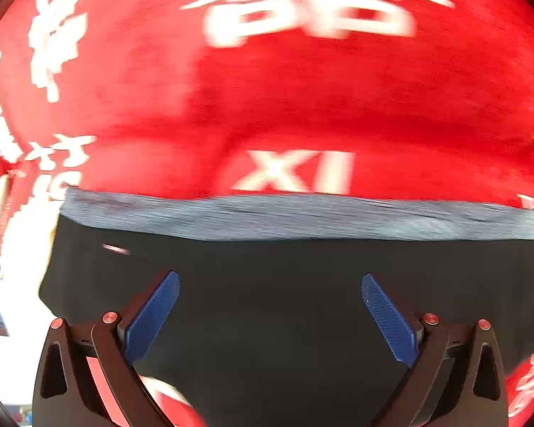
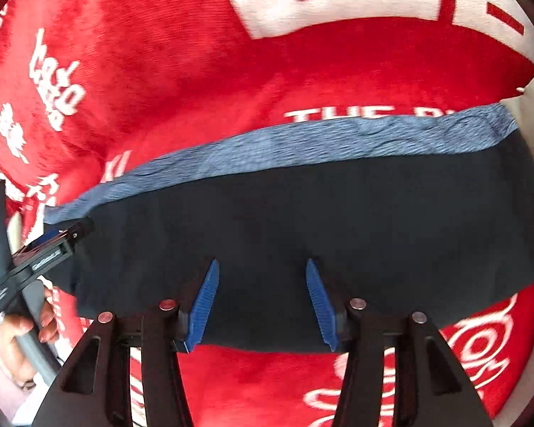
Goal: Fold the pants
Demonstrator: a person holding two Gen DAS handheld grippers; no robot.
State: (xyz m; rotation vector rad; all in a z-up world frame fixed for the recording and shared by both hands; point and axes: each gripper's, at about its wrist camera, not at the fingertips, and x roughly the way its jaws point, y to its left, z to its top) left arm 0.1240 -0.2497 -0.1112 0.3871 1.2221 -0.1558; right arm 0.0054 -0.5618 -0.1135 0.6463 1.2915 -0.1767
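The right tongs (image 2: 261, 304) stand parted over the near edge of the dark pants (image 2: 302, 227), gripping nothing. The left tongs (image 1: 270, 315) gape wider above the same black cloth, also empty; the right wrist view shows them at the pants' left end. The pants lie as a compact folded band on a red blanket (image 2: 181, 82), grey-blue waistband (image 2: 302, 142) on the far side. Risk, as I judge it: pinching only the top layer would peel the fold open, or snag the plush blanket.
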